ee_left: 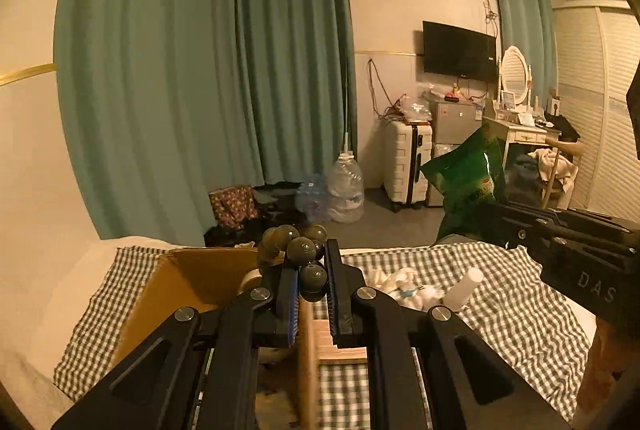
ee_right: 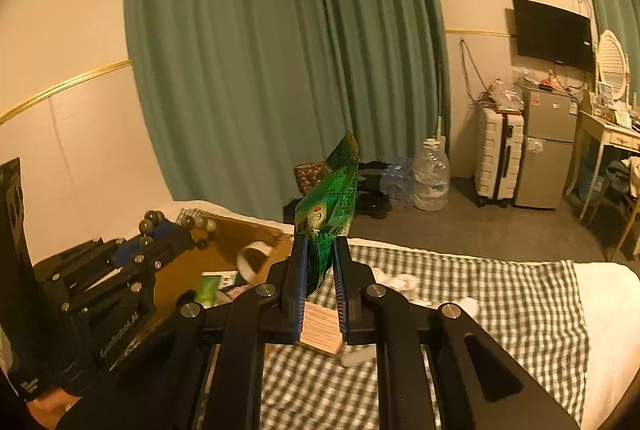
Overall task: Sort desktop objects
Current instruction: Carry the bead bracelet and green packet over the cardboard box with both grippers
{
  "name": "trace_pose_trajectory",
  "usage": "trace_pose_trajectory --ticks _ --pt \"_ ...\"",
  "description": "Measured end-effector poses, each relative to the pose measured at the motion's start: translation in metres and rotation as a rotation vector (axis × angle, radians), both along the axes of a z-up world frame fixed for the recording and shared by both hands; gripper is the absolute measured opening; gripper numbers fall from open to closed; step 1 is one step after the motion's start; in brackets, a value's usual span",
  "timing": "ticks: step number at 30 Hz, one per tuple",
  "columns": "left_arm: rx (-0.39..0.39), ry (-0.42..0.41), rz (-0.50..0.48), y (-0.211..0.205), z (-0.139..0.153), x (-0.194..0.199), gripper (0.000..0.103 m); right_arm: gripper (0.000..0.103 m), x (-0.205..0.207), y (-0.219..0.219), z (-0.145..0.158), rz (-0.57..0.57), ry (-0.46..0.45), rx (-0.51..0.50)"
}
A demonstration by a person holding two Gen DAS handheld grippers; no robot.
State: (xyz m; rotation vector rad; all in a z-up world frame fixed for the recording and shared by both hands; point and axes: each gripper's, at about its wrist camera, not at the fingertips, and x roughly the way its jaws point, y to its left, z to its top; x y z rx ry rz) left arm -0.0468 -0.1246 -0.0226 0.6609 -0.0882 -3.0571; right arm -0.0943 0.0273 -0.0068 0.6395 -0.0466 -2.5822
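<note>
In the left wrist view my left gripper (ee_left: 310, 270) is shut on a bracelet of dark round beads (ee_left: 302, 248), held above the right wall of an open cardboard box (ee_left: 180, 282). My right gripper (ee_right: 320, 244) is shut on the lower end of a crinkled green foil packet (ee_right: 330, 206), which stands up above the checked cloth (ee_right: 500, 294). The left wrist view shows the same packet (ee_left: 468, 182) in the right gripper (ee_left: 496, 220) at the right. From the right wrist view, the left gripper (ee_right: 186, 230) and its beads (ee_right: 154, 220) hang over the box (ee_right: 224, 234).
The box holds a roll of white tape (ee_right: 254, 256) and a green tube (ee_right: 208, 290). A small wooden block with a label (ee_right: 320, 330), white wads (ee_left: 400, 286) and a white bottle (ee_left: 466, 286) lie on the cloth. Beyond the bed edge are curtains, a suitcase and water jugs.
</note>
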Motion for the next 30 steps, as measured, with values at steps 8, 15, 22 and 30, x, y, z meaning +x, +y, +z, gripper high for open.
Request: trace_pose_trajectory --ticks 8,15,22,30 --pt "0.031 -0.023 0.077 -0.049 0.003 0.0 0.011 0.012 0.001 -0.053 0.014 0.042 -0.054 -0.014" --pt "0.048 -0.113 0.134 -0.082 -0.022 -0.008 0.011 0.012 0.002 -0.106 -0.001 0.111 -0.043 0.07" --pt "0.071 -0.208 0.19 -0.119 -0.051 -0.023 0.011 0.012 -0.017 -0.148 -0.033 0.214 -0.047 0.161" --pt "0.075 -0.342 0.19 -0.128 -0.09 -0.04 0.011 0.012 -0.049 -0.175 -0.083 0.286 -0.131 0.245"
